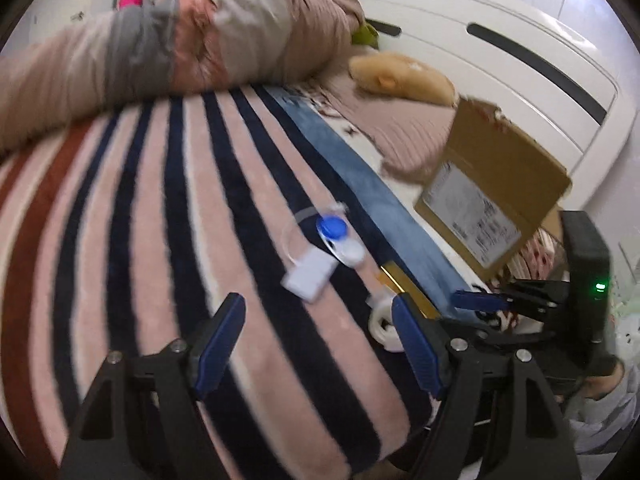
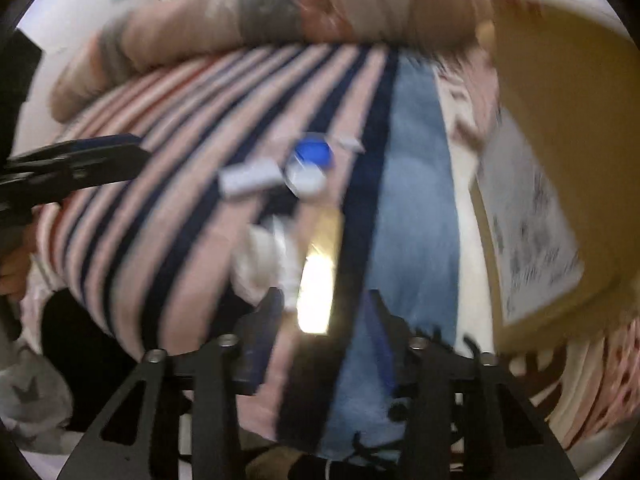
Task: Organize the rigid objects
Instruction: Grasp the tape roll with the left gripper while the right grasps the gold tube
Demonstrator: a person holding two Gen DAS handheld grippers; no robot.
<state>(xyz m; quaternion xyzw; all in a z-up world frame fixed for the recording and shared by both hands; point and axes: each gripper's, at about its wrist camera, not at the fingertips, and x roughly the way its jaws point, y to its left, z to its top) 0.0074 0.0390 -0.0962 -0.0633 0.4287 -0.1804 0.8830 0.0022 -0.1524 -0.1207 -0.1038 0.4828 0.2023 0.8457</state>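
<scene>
Right wrist view was pretty much motion smear, so the small stuff there only read as blobs. The white spool [image 2: 260, 264] and the gold bar [image 2: 318, 280] just ahead of the right gripper [image 2: 320, 340] were washed out by glare, and I couldn't tell what either one really was. The cardboard box [image 2: 560, 160] ran off the frame at 2 o'clock.

Everything sat on a bed under a striped blanket [image 1: 160, 200] (pink, navy, one rust band), with a blue strip of fabric [image 1: 360, 176] along its 3 o'clock side. A bunched beige duvet [image 1: 160, 40] lay at 11 o'clock, a tan plush toy [image 1: 400, 76] at 1 o'clock, and a white slatted headboard [image 1: 500, 40] behind it.

The task things were clearer in the left view: a blue-capped clear piece [image 1: 334, 232] touching a small white box [image 1: 310, 276], a thin clear tube looping off them, all near the middle of the blanket. The spool sat at 4 o'clock from those, partly hidden behind the left gripper [image 1: 316, 340].

Left jaws were spread wide with nothing between them. Right jaws were parted too and not closed on anything, with the gold bar lying in front of the gap.
</scene>
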